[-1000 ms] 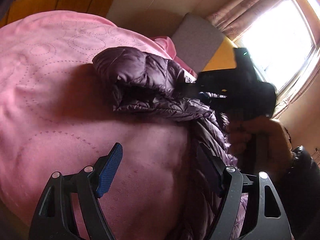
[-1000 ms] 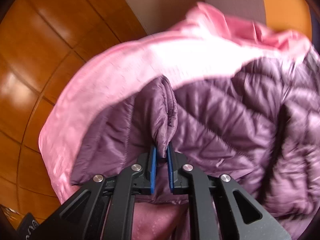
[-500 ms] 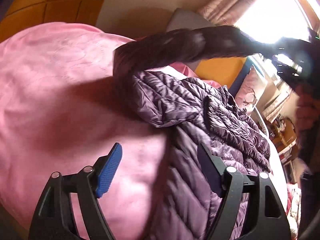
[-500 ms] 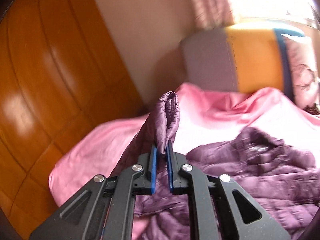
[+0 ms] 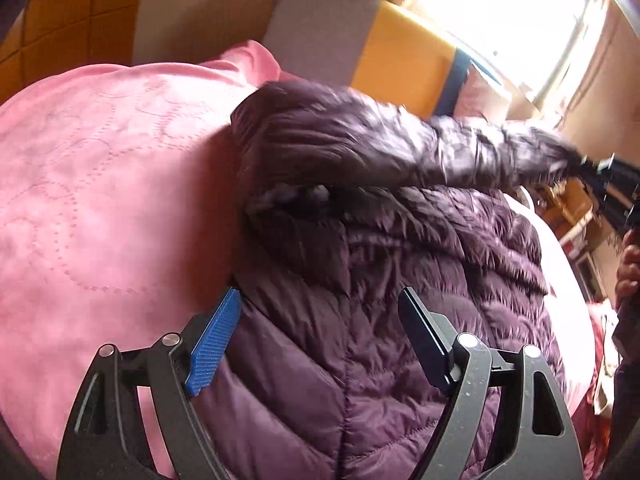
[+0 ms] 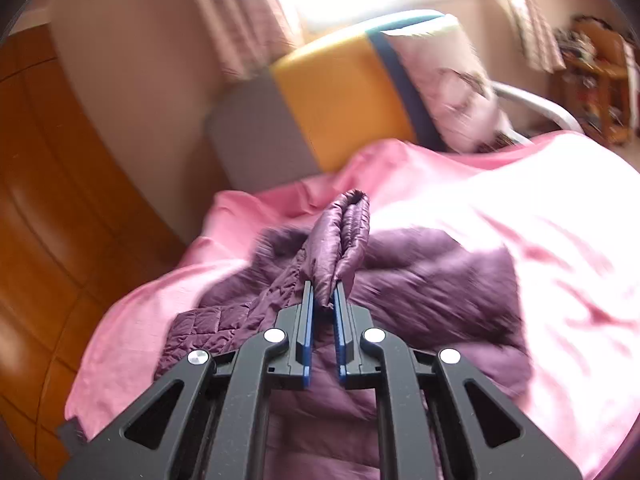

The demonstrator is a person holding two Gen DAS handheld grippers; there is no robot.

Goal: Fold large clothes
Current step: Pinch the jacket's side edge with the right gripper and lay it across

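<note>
I am in the middle of folding a sleeve in over the body of the purple down jacket [image 5: 360,320]. My right tongs [image 6: 321,300] are pinched nearly shut on the cuff end of the sleeve [image 6: 340,236], which stands up doubled between the blue pads and is lifted clear of the rest of the garment. In the left wrist view the sleeve stretches taut across the jacket's upper part toward my right hand [image 5: 630,264] at the frame's edge. My left tongs [image 5: 320,336] stand wide open with nothing gripped; the quilted body lies beneath and between the fingers, one blue pad [image 5: 214,344] sitting right at the jacket's side edge, though I cannot tell whether it touches the fabric.

As I judge it, the next move calls for laying the sleeve flat across the chest and letting go, with the left tongs pressing or pinning the side so the body does not drag along.

The jacket lies spread on the pink bedspread [image 5: 80,200] of the bed, puffy, glossy and slippery-looking, with chevron quilting and a rumpled collar area; it will likely spring back unless flattened
</note>
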